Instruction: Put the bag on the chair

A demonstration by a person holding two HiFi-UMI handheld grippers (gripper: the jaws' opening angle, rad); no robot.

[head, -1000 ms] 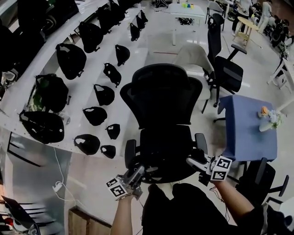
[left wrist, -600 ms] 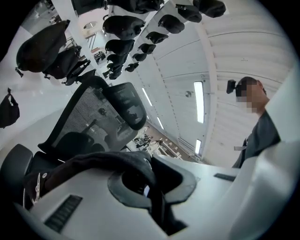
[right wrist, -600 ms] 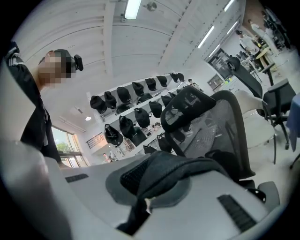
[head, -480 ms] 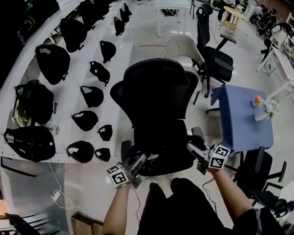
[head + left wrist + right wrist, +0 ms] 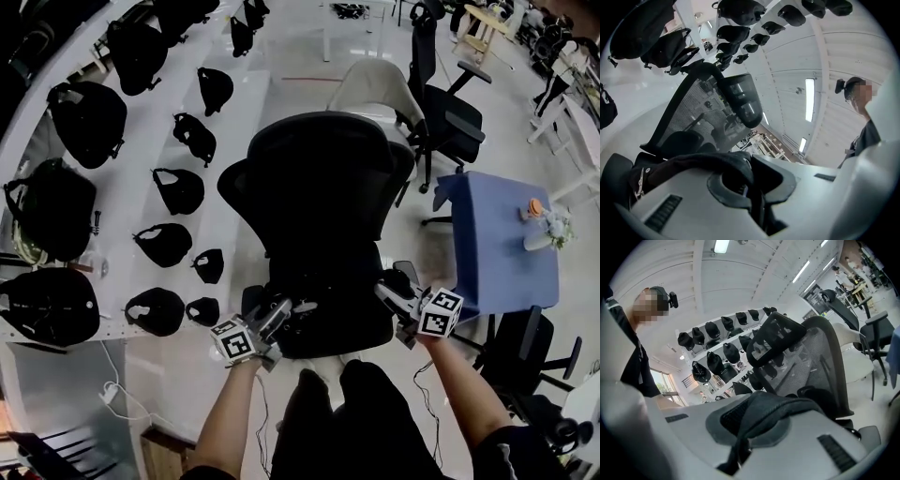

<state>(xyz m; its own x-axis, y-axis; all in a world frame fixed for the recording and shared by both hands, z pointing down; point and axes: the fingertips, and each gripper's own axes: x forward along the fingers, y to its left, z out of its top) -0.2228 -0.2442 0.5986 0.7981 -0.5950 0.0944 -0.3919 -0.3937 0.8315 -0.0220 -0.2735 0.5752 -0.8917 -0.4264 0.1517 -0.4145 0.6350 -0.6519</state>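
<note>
Bag (image 5: 783, 405) held between the two grippers, chair (image 5: 323, 187) just ahead of them.
Left gripper (image 5: 284, 312) and right gripper (image 5: 388, 293) each pinch its dark strap tight.

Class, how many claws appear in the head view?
2. The left claw is at the chair's left side, the right claw at its right side; each is shut on the black bag.

Rows of black bags (image 5: 86, 120) were laid out on white stepped shelving (image 5: 127, 199) at the left. A blue table (image 5: 497, 253) bearing a small flower vase (image 5: 544, 230) was seen at the right. Farther back, a white chair (image 5: 375, 89) was placed just beside a black office chair (image 5: 455, 117).
</note>
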